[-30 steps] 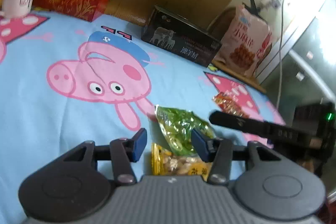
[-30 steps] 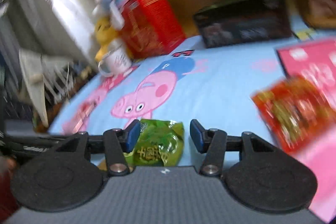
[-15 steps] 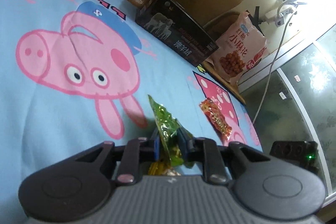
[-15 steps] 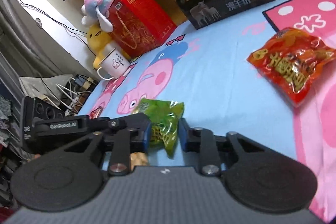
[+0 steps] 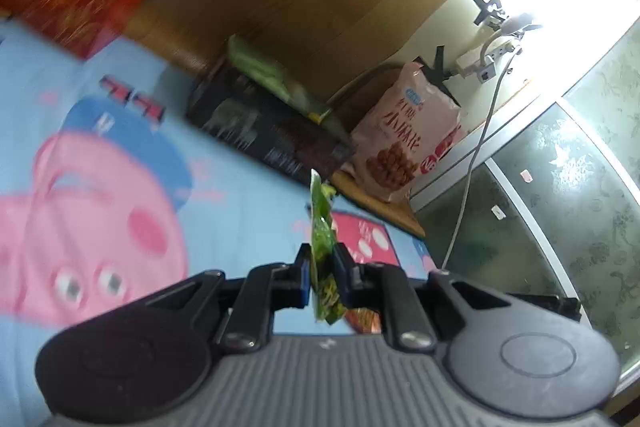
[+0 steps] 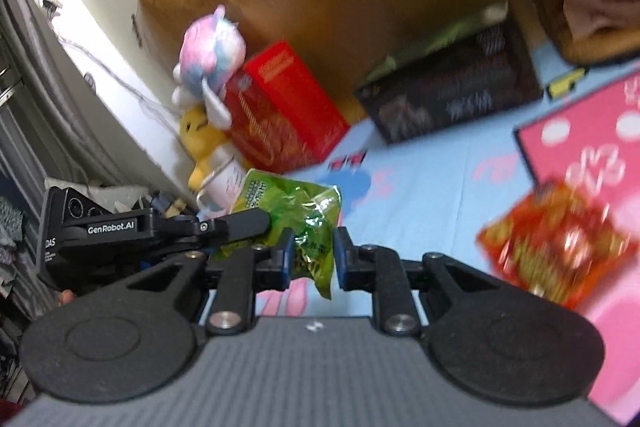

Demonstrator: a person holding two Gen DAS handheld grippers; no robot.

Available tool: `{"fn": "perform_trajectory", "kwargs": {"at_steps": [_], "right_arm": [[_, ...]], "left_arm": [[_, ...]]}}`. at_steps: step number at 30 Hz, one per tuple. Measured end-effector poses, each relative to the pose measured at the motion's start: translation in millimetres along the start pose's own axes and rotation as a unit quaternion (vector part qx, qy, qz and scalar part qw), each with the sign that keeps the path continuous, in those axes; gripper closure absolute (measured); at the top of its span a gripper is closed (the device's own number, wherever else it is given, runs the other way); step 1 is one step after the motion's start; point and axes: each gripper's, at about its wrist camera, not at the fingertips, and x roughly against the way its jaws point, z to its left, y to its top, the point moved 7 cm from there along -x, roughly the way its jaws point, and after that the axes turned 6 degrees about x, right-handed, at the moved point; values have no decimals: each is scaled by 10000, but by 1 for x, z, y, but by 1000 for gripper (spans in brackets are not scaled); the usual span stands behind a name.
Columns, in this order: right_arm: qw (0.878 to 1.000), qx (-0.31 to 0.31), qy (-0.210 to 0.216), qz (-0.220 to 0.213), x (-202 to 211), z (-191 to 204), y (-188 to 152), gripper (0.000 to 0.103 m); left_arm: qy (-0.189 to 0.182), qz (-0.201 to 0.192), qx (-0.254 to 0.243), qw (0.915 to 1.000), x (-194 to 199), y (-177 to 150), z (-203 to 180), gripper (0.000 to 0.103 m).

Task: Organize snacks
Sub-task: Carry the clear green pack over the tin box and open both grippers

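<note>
My left gripper (image 5: 321, 269) is shut on a green snack packet (image 5: 322, 247), held edge-on above the blue Peppa Pig sheet (image 5: 240, 211). In the right wrist view the same green snack packet (image 6: 298, 215) hangs between the left gripper's finger (image 6: 244, 221) and my right gripper (image 6: 310, 259), whose pads press its lower corner. An orange-red snack packet (image 6: 556, 247) lies on the sheet at the right and shows partly behind the left gripper (image 5: 362, 321).
A black box (image 5: 268, 135) with green packets on top stands at the back. A large pink snack bag (image 5: 408, 143) leans beside it. A red gift box (image 6: 280, 123), plush toys (image 6: 208, 63) and a mug (image 6: 226, 183) stand at the far left.
Both grippers have lifted the green packet off the sheet and tilted upward. The yellow packet under it is out of view.
</note>
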Motion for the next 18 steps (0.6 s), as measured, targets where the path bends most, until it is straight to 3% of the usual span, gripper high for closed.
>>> {"fn": "perform_trajectory", "kwargs": {"at_steps": [11, 16, 18], "right_arm": [[9971, 274, -445, -545, -33, -52, 102, 80], [9949, 335, -736, -611, -63, -86, 132, 80], [9924, 460, -960, -616, -76, -99, 136, 79]], "left_arm": [[111, -126, -606, 9980, -85, 105, -29, 90], [469, -105, -796, 9957, -133, 134, -21, 89], [760, -96, -940, 9926, -151, 138, -14, 82]]}}
